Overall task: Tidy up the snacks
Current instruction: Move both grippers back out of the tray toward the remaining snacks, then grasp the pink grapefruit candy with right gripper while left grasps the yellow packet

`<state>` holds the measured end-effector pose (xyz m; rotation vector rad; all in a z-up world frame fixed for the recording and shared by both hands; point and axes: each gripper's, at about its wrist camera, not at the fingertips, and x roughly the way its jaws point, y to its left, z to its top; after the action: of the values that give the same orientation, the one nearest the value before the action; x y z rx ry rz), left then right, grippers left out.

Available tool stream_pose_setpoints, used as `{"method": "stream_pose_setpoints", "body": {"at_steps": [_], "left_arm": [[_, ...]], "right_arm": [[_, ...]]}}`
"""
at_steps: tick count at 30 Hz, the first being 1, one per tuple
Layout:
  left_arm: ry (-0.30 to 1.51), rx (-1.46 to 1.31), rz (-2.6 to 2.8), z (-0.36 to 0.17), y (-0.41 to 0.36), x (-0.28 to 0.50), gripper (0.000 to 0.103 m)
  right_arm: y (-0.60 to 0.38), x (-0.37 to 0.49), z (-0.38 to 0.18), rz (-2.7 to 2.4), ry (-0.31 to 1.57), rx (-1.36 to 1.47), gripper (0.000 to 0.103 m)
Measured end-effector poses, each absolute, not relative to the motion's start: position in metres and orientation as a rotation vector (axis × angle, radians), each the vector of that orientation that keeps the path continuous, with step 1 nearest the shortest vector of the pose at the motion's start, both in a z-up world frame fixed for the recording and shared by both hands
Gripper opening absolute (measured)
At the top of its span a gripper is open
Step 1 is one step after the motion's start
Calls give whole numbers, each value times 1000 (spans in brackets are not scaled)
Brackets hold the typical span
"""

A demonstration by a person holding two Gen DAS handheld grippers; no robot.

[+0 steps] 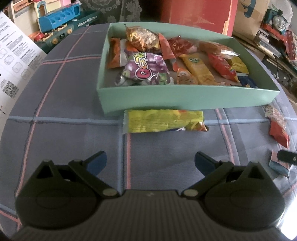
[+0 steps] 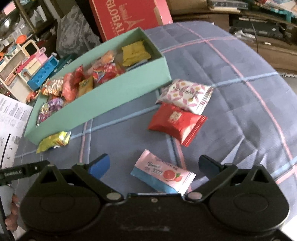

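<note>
Plaid blue-grey cloth with pink and pale-blue lines covers the surface; behind it stand a red carton lettered "GLOBAL", a toy stove set marked "Home Kitchen", and a blue toy locomotive. A mint-green box holds mixed snack packets. Left gripper, fingers spread and holding nothing, hovers above bare cloth; a yellow-green packet lies ahead of it, touching the box's near wall. Right gripper, also spread wide, has a pink-and-blue grapefruit sachet lying between its fingers, untouched. Farther ahead lie a red packet and a white floral packet, overlapping beside the box; their lettering is unreadable
</note>
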<state>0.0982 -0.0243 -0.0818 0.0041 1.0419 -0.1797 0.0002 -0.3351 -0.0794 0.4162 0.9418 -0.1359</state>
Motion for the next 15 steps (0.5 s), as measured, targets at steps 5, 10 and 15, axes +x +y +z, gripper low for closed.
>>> {"method": "stream_pose_setpoints", "body": {"at_steps": [5,10,15], "left_arm": [[1006,-16,-153,-79,-18,109,103],[956,-20,-191,-73,-21,121,101],[971,10,-311,-75,-36,121,63]], "right_arm": [[-324,-2,-78,-111,939,443,83],[-306,5,-79,-30,970,467,48],[-287,9,-77,-17,965,384,48]]}}
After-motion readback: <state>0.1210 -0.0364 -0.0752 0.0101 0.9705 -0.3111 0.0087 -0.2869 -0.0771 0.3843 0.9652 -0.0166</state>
